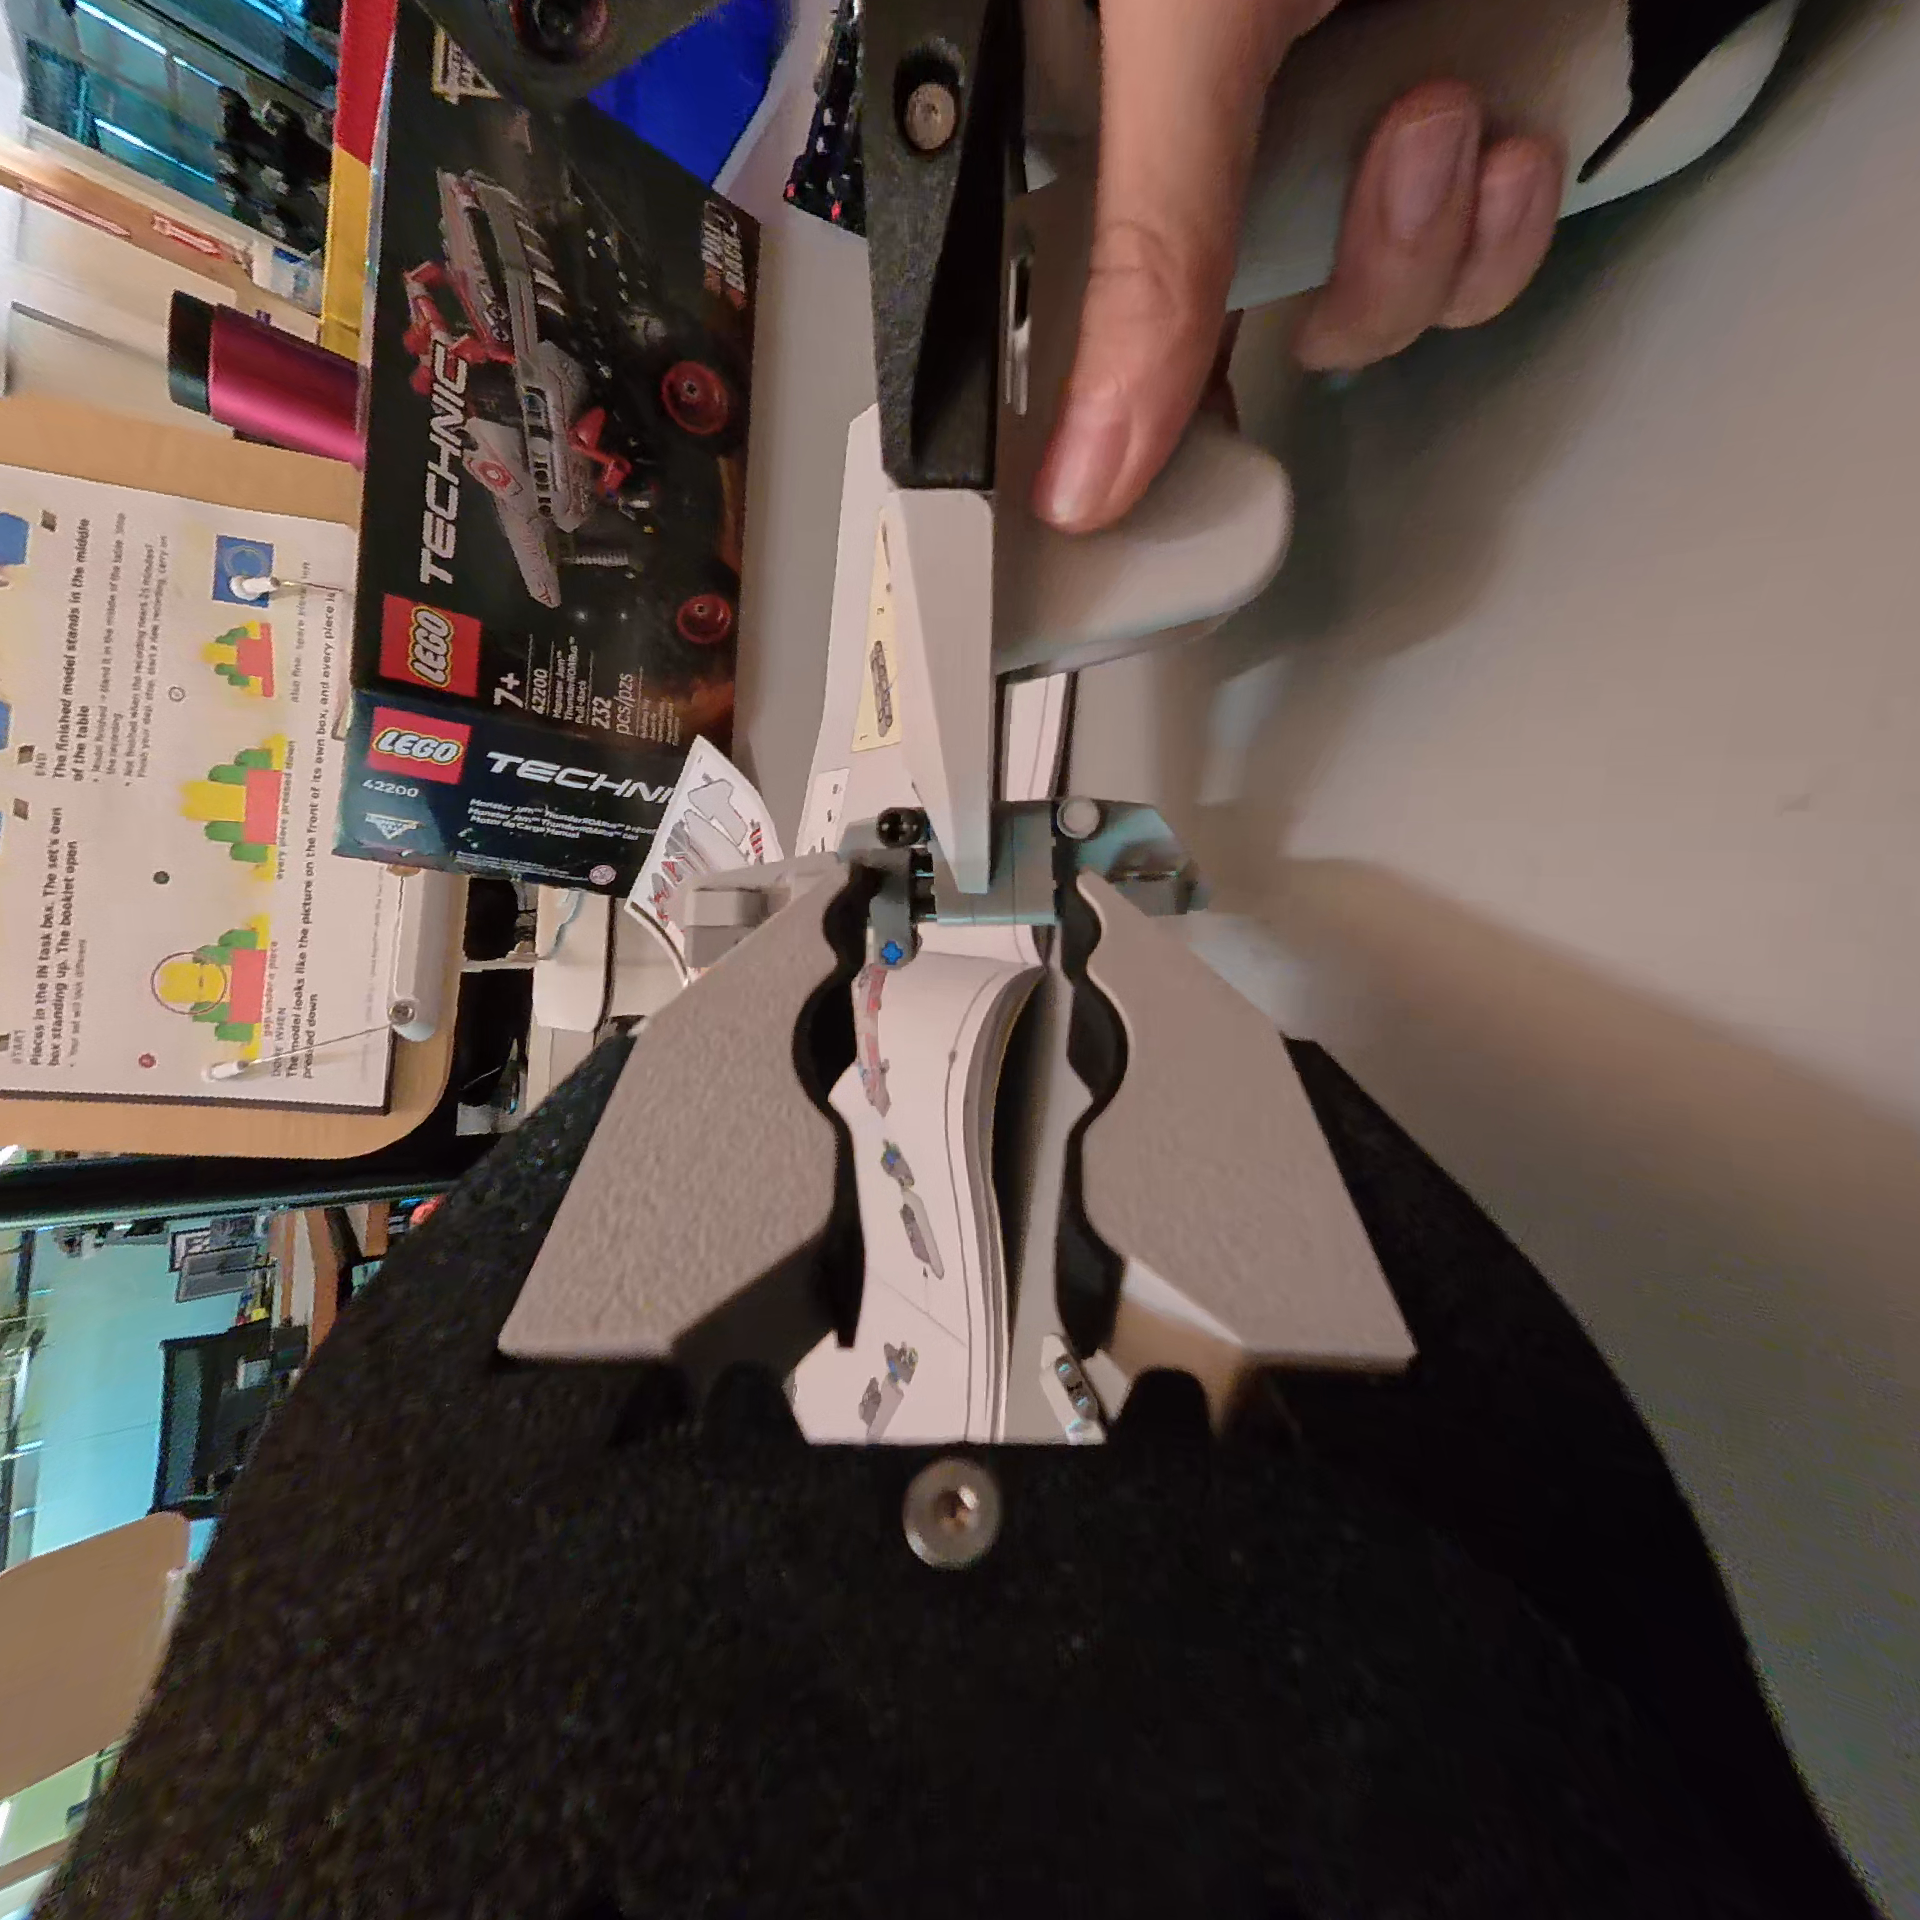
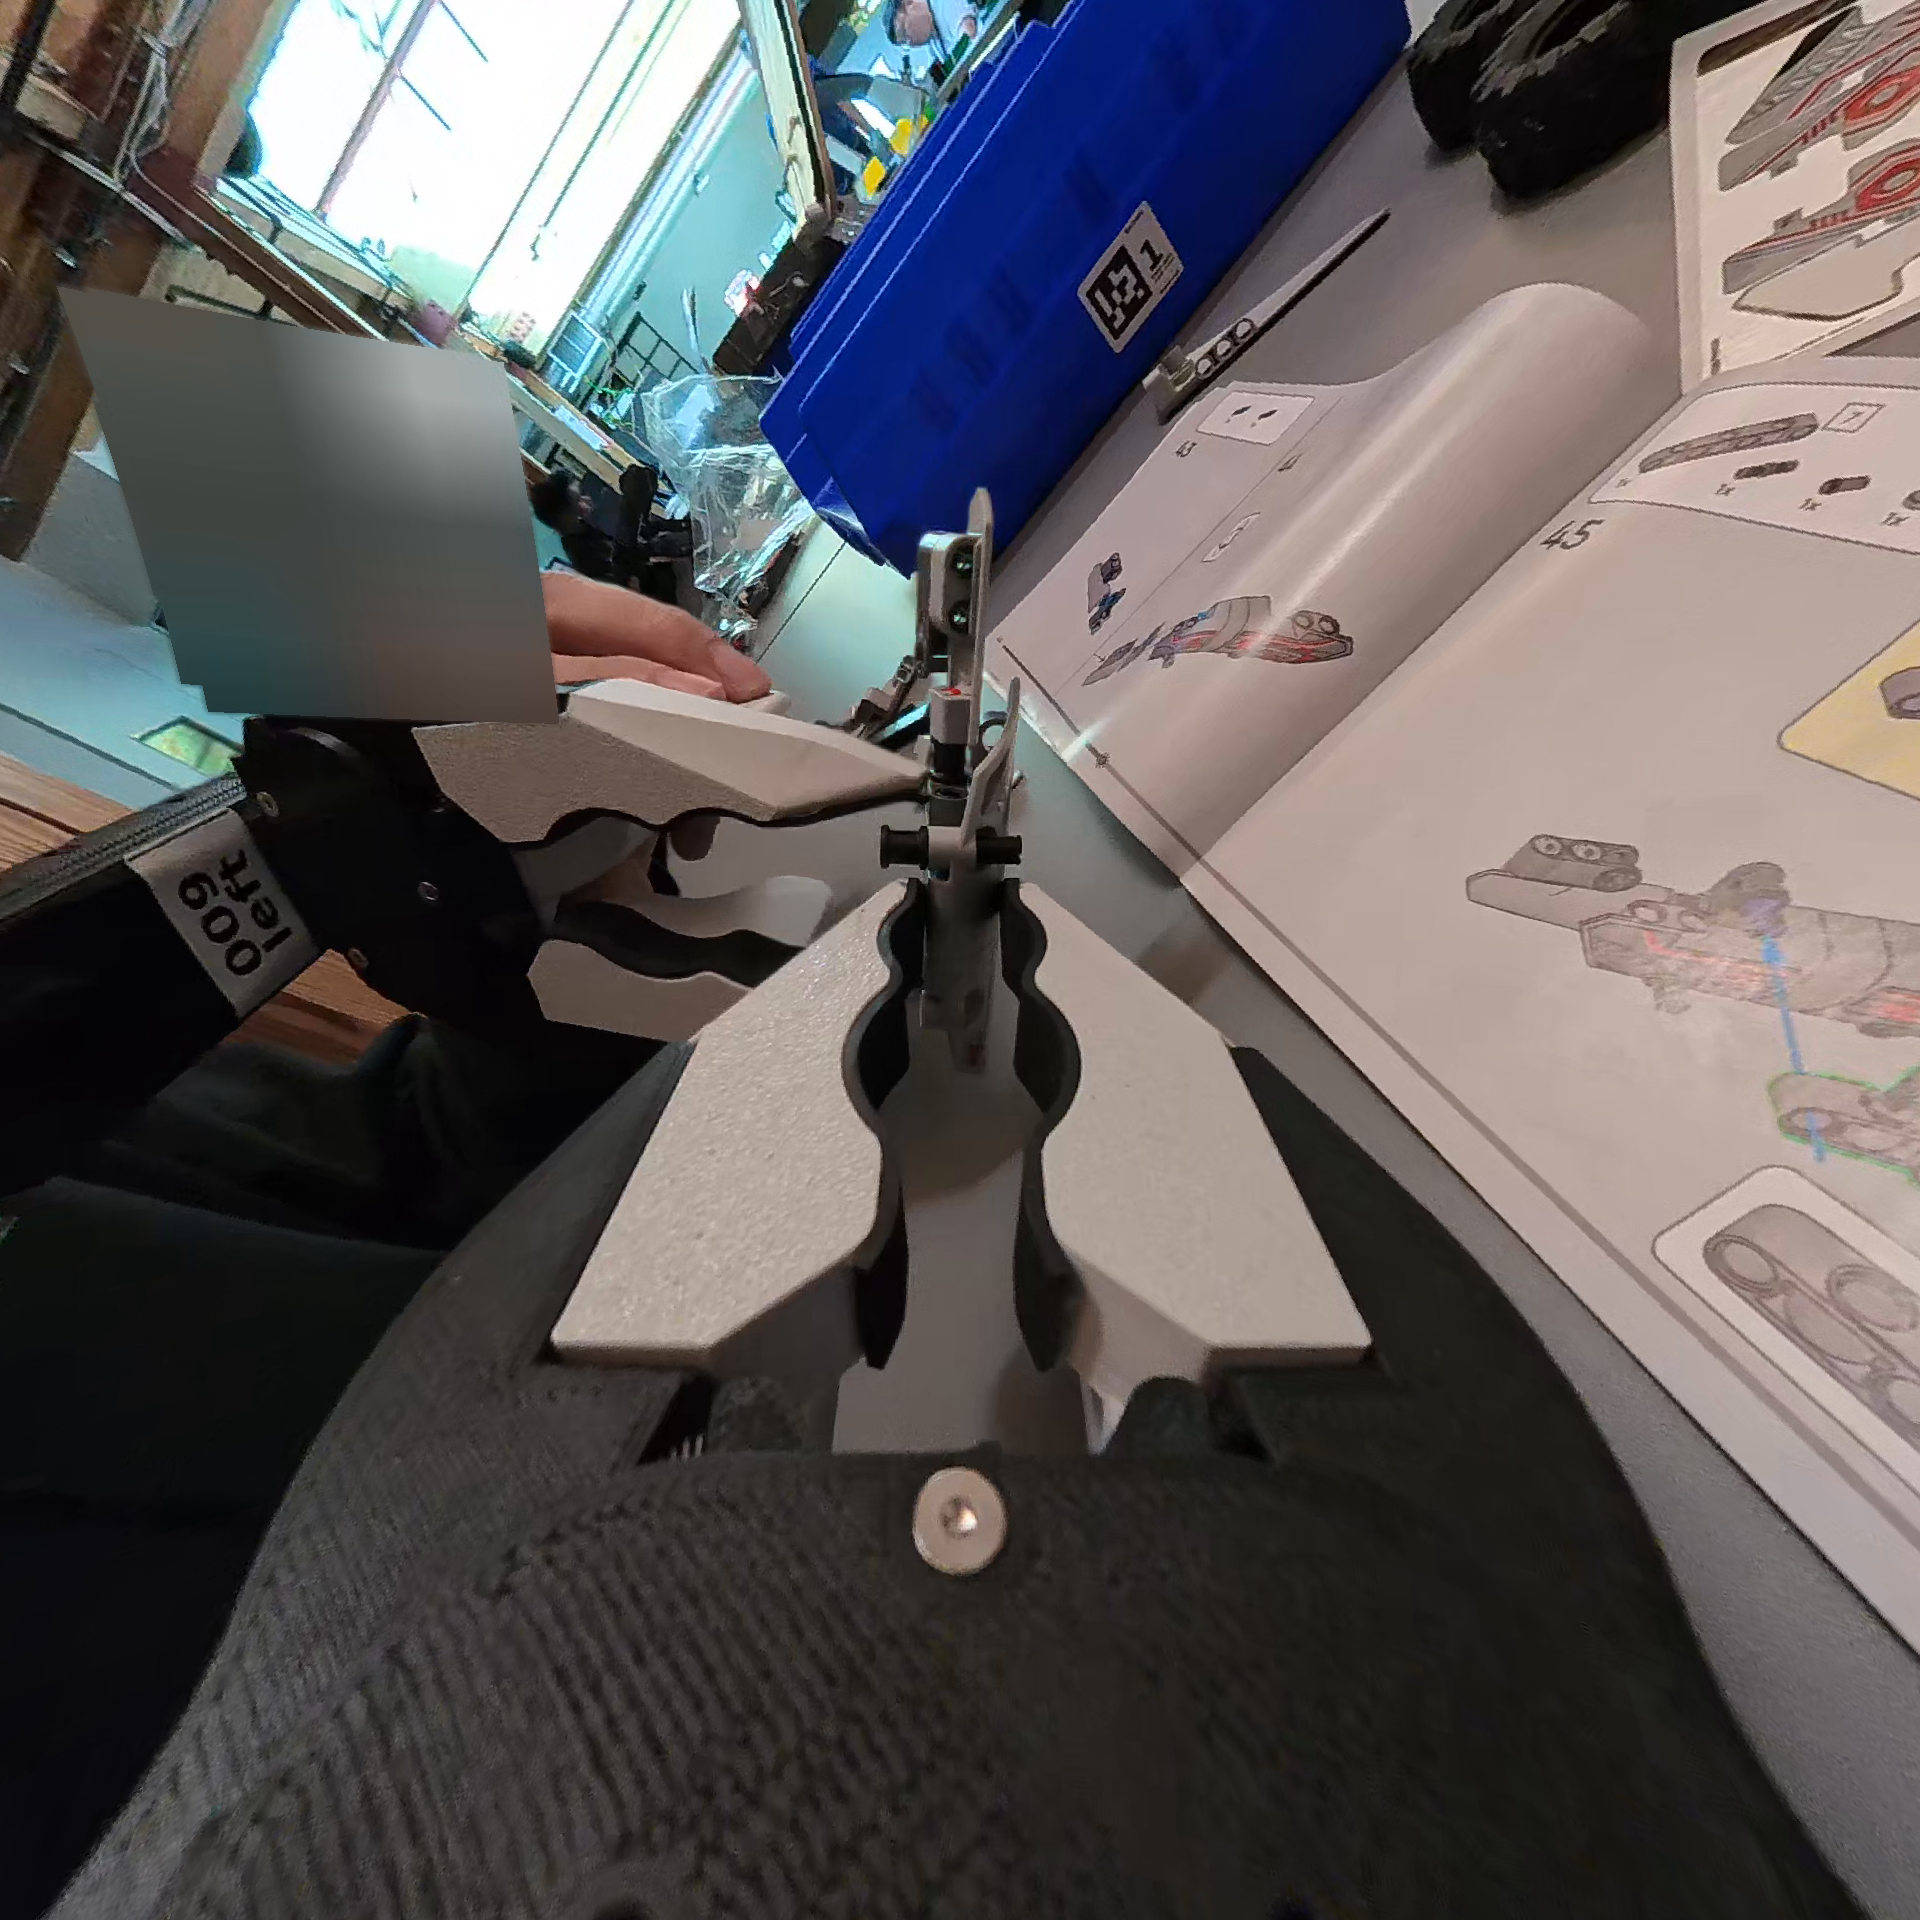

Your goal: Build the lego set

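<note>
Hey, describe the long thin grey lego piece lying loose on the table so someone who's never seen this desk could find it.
Start at the big blue bin standing at the back of the table. Just in front of it, beyond the open instruction booklet, lies the long grey piece. Unlike the chunky black tyres farther along, it is a flat tapering strip with a row of holes at one end.

Grey lego assembly [image 2: 961, 831] with black pins, upright above open booklet [image 2: 1558, 790].
</note>
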{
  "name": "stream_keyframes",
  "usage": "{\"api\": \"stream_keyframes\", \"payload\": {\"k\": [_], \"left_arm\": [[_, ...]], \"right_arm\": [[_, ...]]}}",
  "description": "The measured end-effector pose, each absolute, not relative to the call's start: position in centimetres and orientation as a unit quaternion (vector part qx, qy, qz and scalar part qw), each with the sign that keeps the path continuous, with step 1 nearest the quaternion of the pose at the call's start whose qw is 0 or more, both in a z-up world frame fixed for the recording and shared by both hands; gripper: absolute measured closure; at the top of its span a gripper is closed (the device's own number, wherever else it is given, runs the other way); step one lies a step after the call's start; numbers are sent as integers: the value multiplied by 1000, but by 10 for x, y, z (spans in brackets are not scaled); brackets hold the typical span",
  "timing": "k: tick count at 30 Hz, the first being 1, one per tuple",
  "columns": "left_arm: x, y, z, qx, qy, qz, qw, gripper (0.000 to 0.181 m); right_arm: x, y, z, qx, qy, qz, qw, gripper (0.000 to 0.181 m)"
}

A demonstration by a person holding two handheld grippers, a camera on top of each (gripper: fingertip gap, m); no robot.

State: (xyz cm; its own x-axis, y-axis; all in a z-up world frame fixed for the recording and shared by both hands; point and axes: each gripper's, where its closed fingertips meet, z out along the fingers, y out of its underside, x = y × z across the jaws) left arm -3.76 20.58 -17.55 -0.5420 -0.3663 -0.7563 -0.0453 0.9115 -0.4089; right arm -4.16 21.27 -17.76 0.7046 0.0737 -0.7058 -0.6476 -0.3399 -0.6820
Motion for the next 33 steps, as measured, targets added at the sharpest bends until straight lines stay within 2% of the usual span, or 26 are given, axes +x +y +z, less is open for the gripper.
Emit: {"api": "stream_keyframes", "payload": {"k": [10,17,33], "left_arm": [[-37,207,-177,-98,858,-166,476,147],[-36,210,-175,-83,852,-152,494,144],[-36,213,-186,-107,866,-151,465,146]], "right_arm": [[-38,215,-179,-773,186,254,551,168],[-38,215,-180,-776,185,248,550,168],[-44,217,-184,-790,171,245,535,168]]}}
